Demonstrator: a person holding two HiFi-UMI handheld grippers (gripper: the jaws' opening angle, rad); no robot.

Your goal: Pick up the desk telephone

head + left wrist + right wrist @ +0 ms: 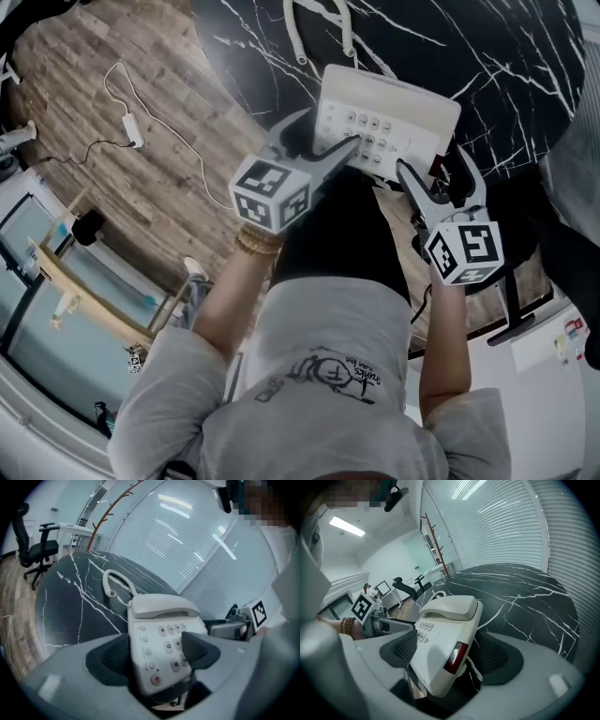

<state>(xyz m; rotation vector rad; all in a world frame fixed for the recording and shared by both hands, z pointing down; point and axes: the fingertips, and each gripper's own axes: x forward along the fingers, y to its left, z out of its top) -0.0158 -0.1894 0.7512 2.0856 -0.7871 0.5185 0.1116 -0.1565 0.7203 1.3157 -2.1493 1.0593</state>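
Nearest: pinches the near-left corner of the desk telephone (403, 111) with the left gripper (154, 653), one pad lying on the keypad (168, 641), the other against the left side wall, no gap showing there. Straddles the near-right corner, by the red lamp window (453, 657), with the right gripper (450, 651); jaws spread, one pad close against the key face, the other standing off the underside with a dark slit between, so probably not yet clamped.

Reaches forward with both forearms, elbows bent. Turns the left wrist, with its bead bracelet (258, 242), inward, so that gripper angles across toward the right; points the right gripper almost straight ahead.

Lies directly ahead of both grippers, at the near edge of the black marble table (497, 56). Runs lengthwise away from the body: keys near, handset (161, 606) at the far end, coiled cord (115, 581) trailing beyond over the stone. Looks tilted, near end possibly raised.

Calls next, most likely, for closing the right jaws before lifting; pinched at one corner alone, could twist.
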